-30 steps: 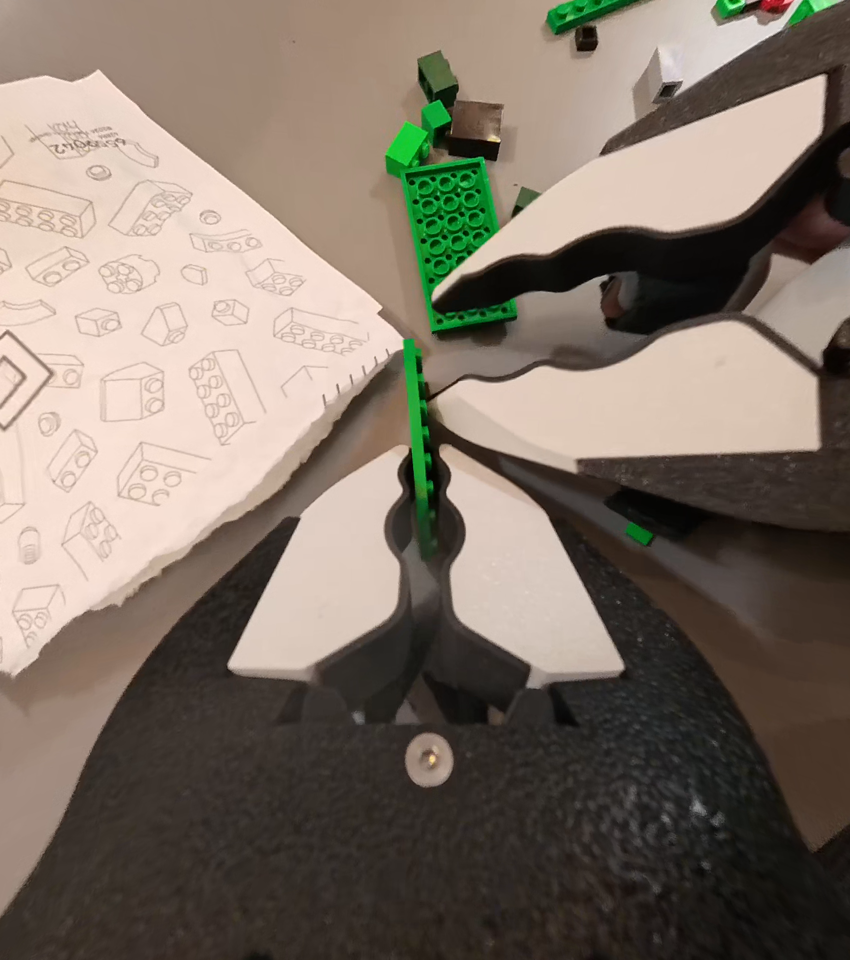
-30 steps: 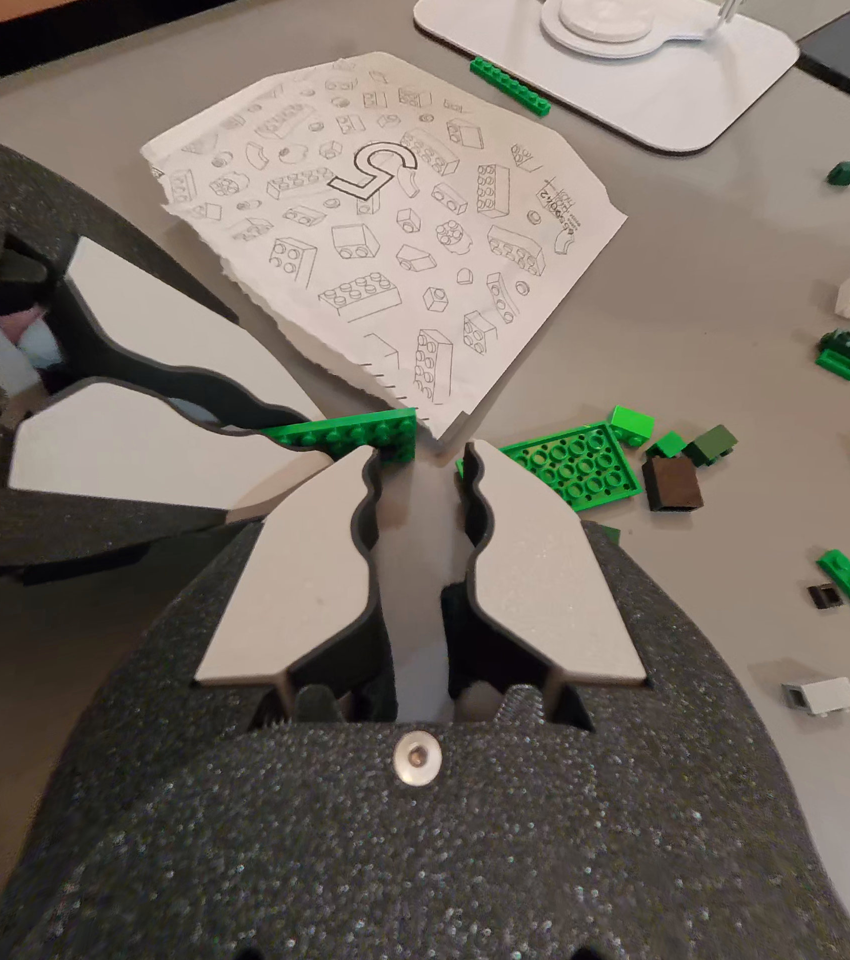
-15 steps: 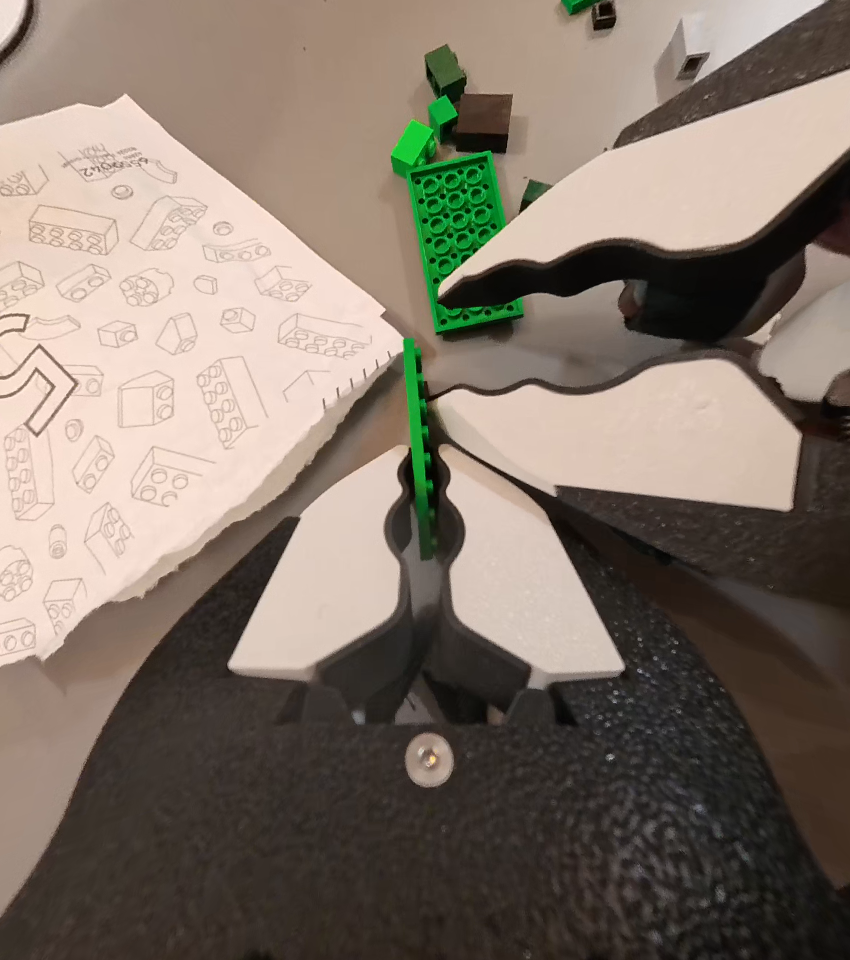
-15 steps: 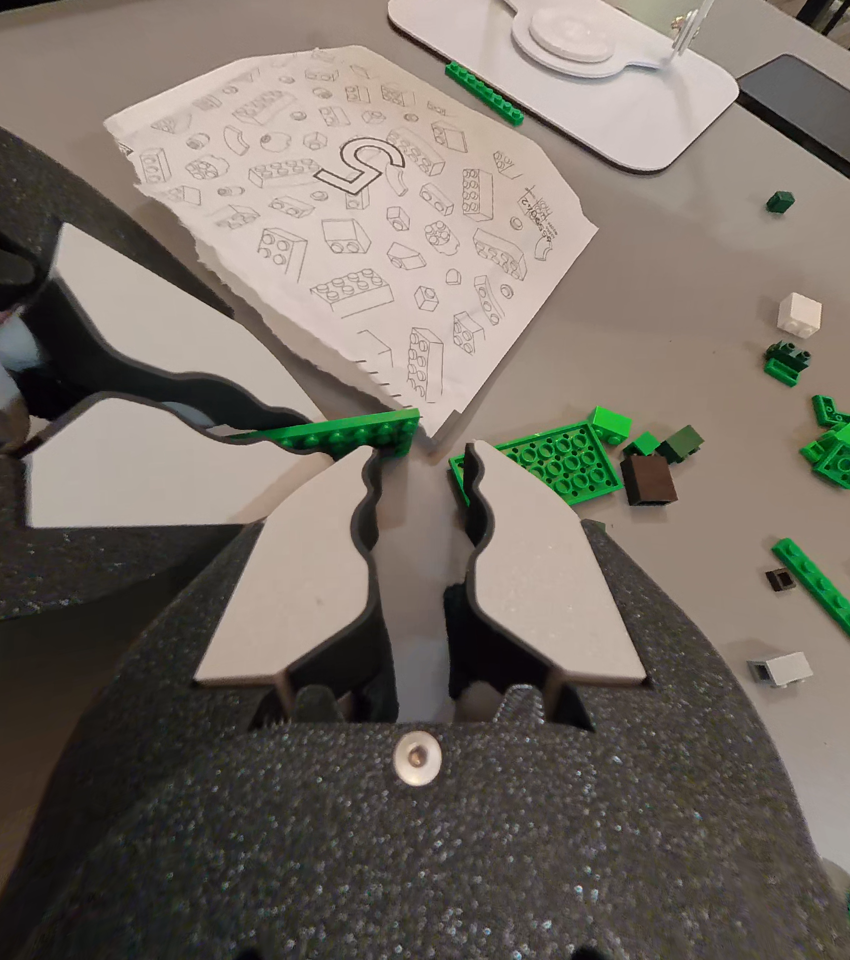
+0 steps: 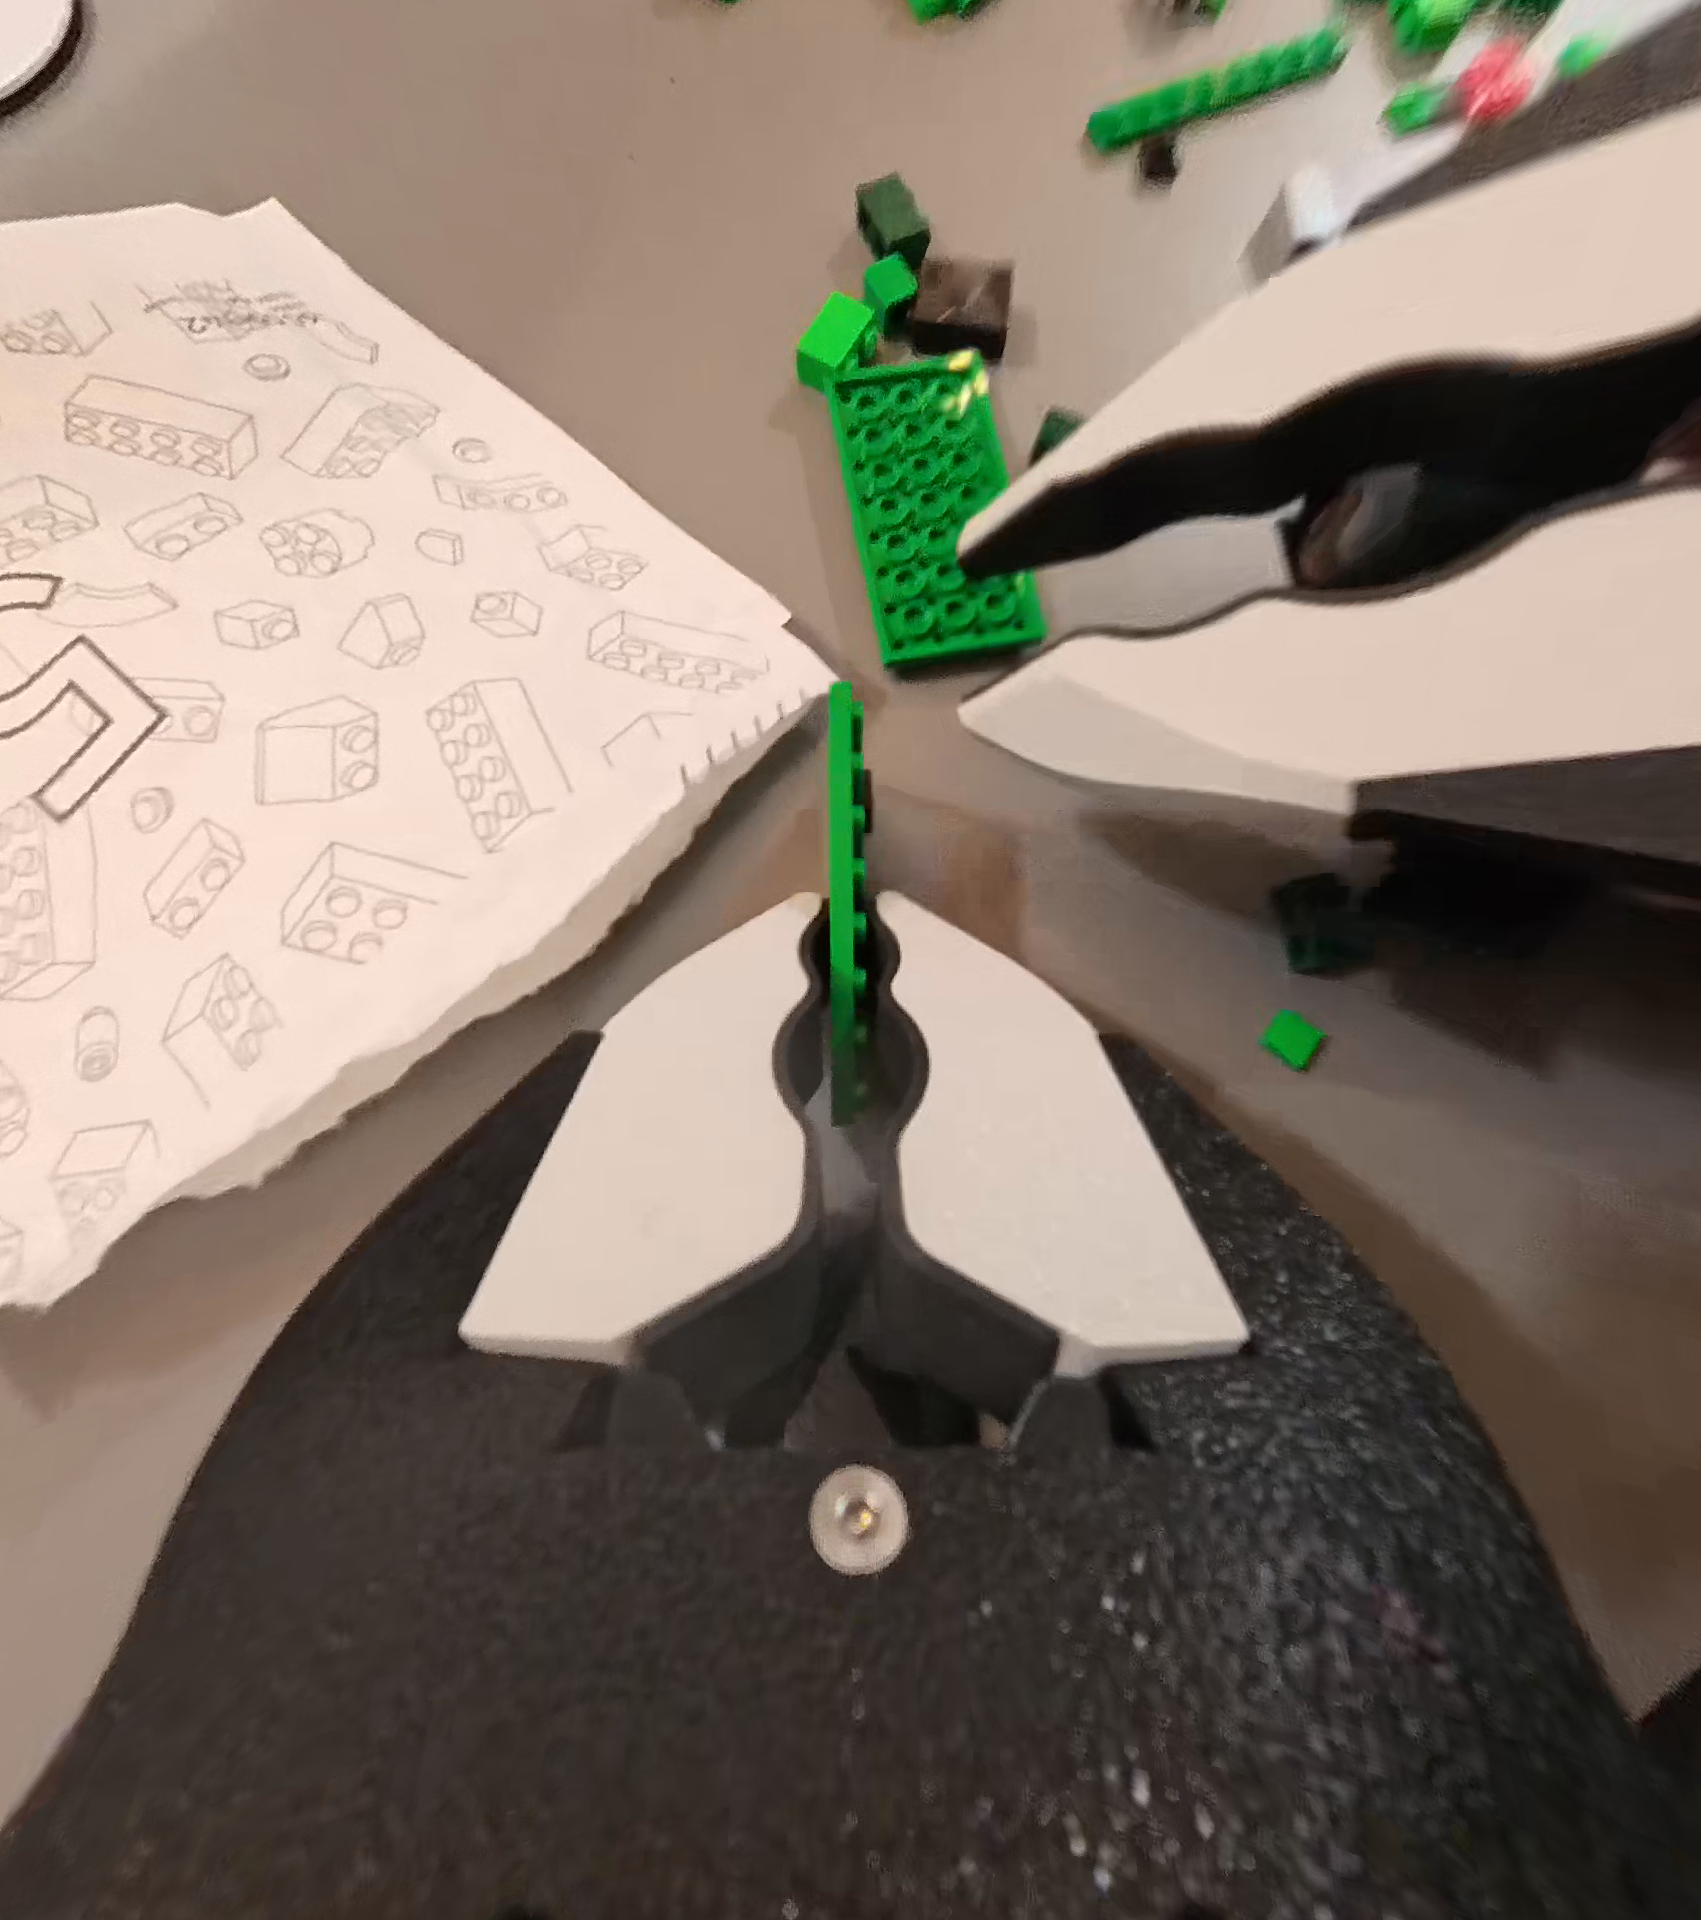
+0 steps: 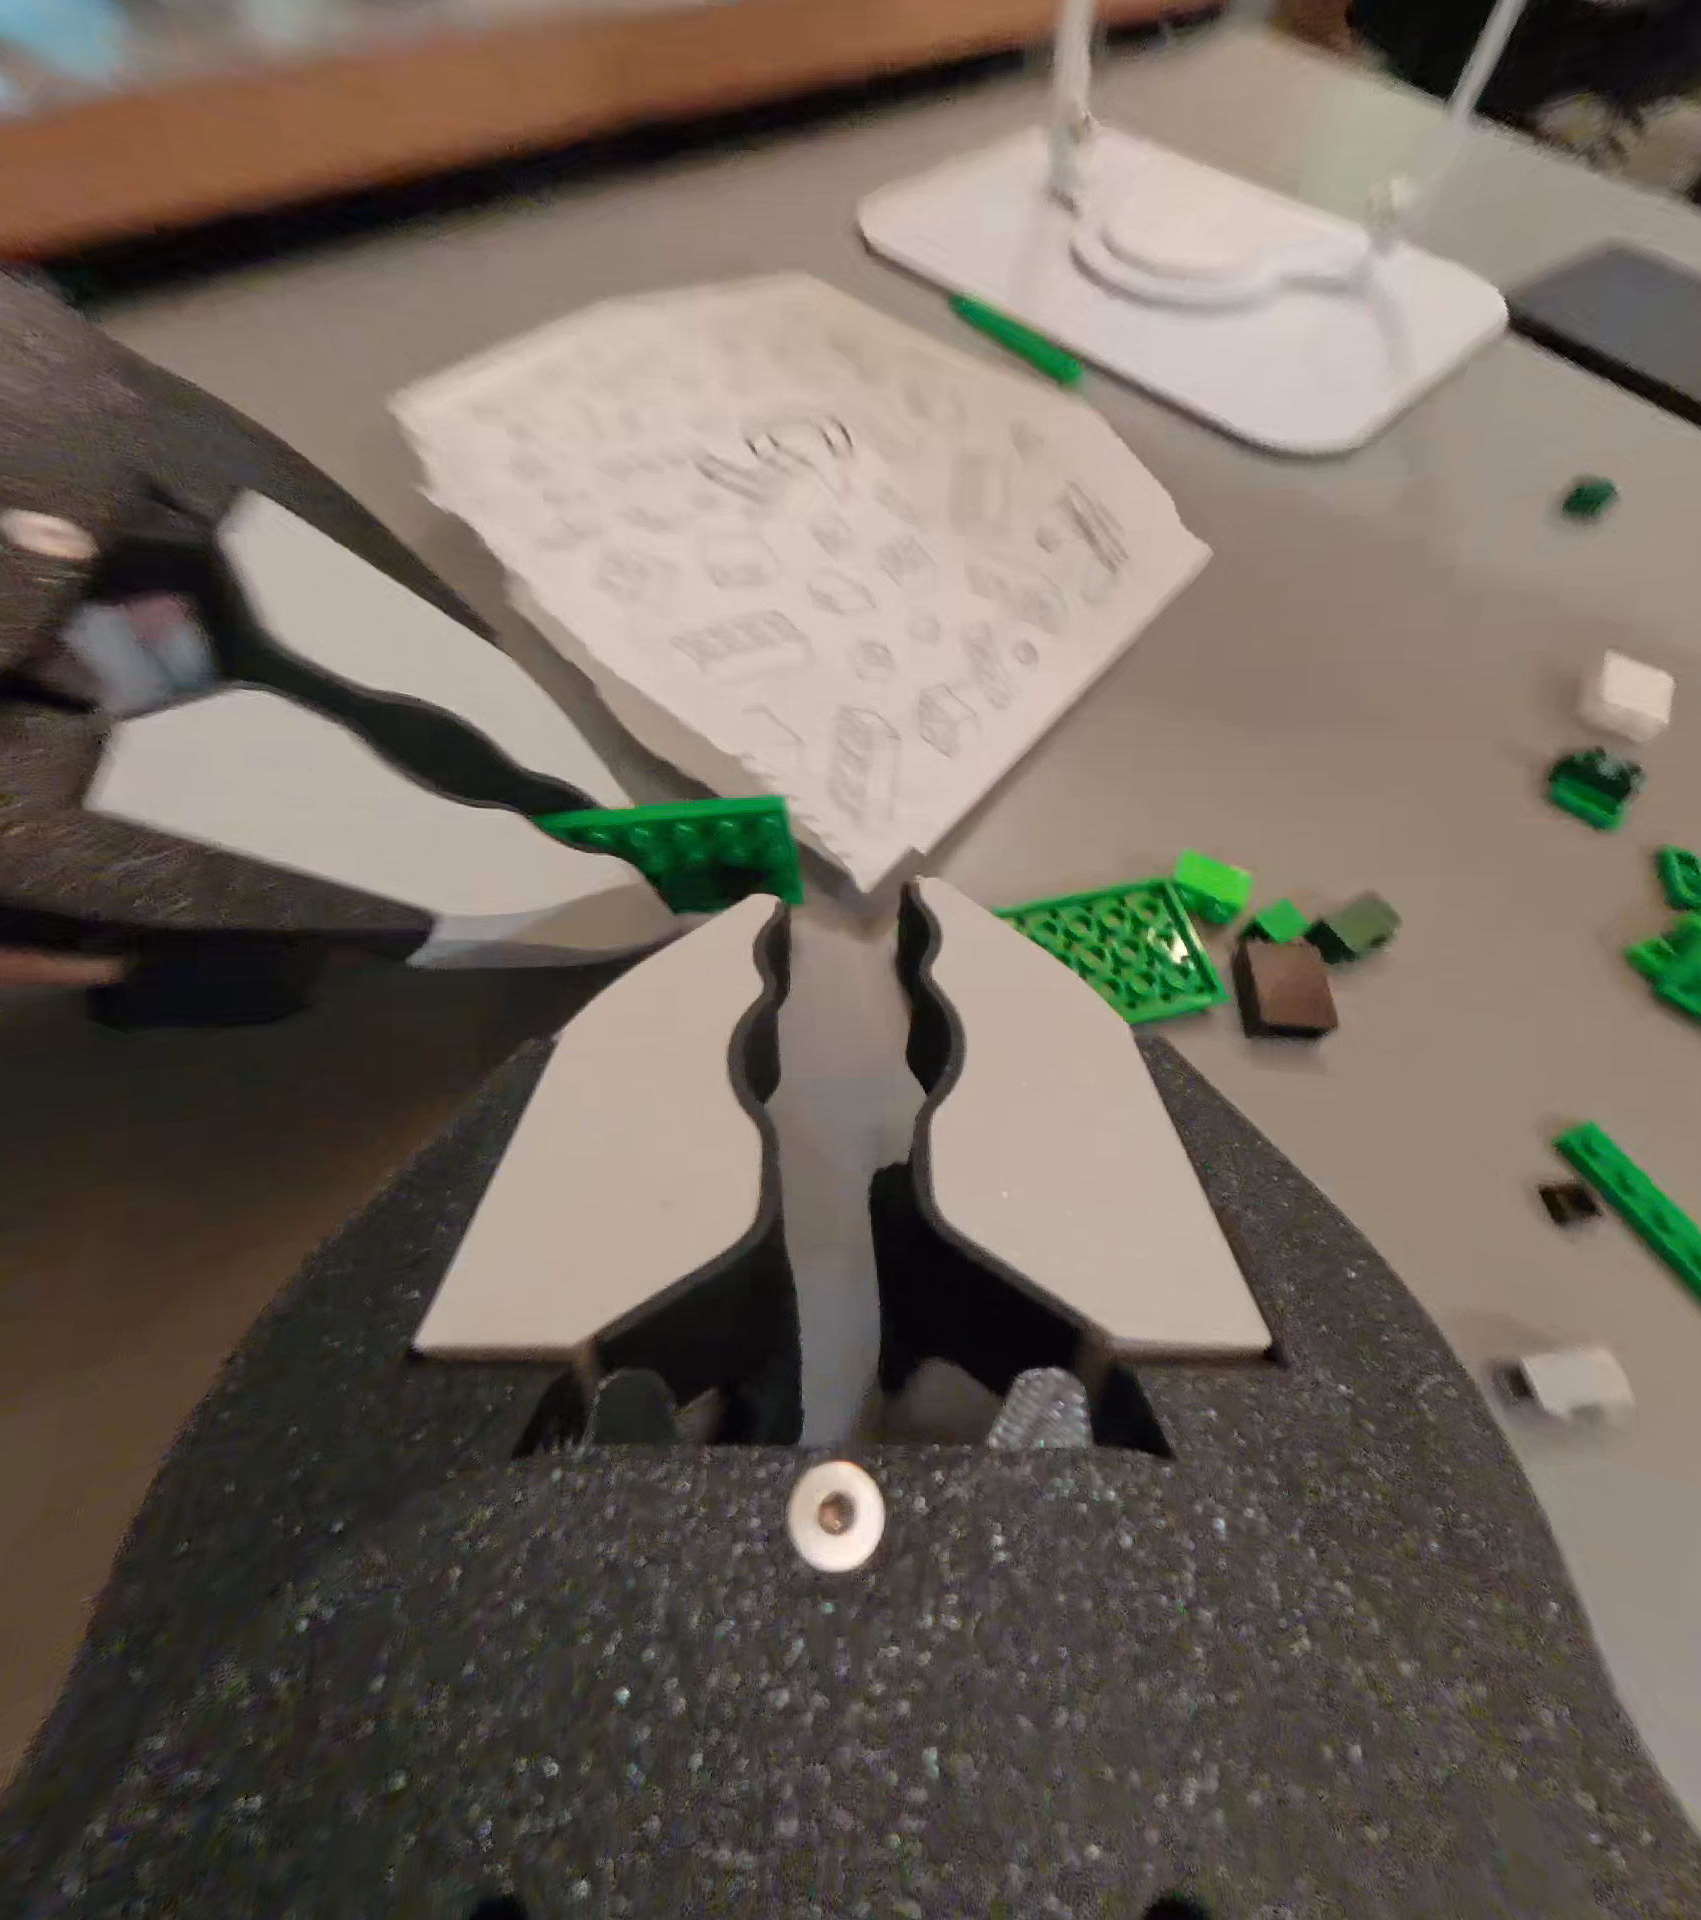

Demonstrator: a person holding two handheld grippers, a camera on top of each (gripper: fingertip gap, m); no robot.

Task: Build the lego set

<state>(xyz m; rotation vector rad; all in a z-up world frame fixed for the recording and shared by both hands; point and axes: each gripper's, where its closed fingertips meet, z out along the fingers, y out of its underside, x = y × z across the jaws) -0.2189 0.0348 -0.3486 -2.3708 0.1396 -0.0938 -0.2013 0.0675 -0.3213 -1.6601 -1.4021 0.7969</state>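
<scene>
Fingers of the left gripper (image 5: 848,904) pressed together on a thin green plate (image 5: 846,831), held on edge, studs facing right, far end poking out past the fingertips and off the counter (image 5: 565,208). Same plate seen flat-on in the right wrist view (image 6: 711,847), jutting from the left gripper's tips, just left of and ahead of the right gripper's own fingertips, not touching them. Fingers of the right gripper (image 6: 841,904) parted by a narrow gap, holding nothing, bare counter showing between them. Printed paper bag (image 5: 233,675) flat on the counter, left of and beyond the left fingers, its torn corner just beside the plate's far end. Larger green plate (image 5: 939,520) lying studs down on the counter ahead of the left fingers, slightly right, partly under the right gripper's upper fingertip (image 5: 1085,499) in that view; just right of the right fingertips in the other view. Small bright green, dark green and dark brown brick (image 6: 1282,987) clustered at that plate's far end. Long green strip (image 6: 1698,1257), white brick (image 6: 1625,696) and further green pieces scattered farther right of the right fingers. White stand base (image 6: 1293,343) well beyond the bag.
</scene>
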